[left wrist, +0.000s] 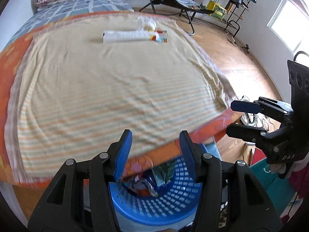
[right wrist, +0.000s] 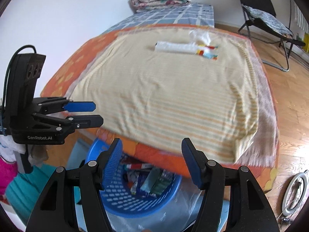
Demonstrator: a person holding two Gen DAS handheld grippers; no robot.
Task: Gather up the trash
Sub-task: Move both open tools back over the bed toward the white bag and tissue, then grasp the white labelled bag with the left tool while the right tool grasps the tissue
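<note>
Both wrist views above basket [left wrist: 164,199], bedward.

Perforated plastic basket [left wrist: 170,199], striped cloth sheet [left wrist: 108,96]

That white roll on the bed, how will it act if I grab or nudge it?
The white roll looks cylindrical and lies on its side, so a nudge would probably roll it. It seems thin film, likely light and slippery. The soft striped blanket may slow rolling.

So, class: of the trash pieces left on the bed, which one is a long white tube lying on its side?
The white roll, lying flat on the striped blanket. The crumpled clear plastic behind it is shapeless, and the colourful packet at its end is flat and printed.
</note>
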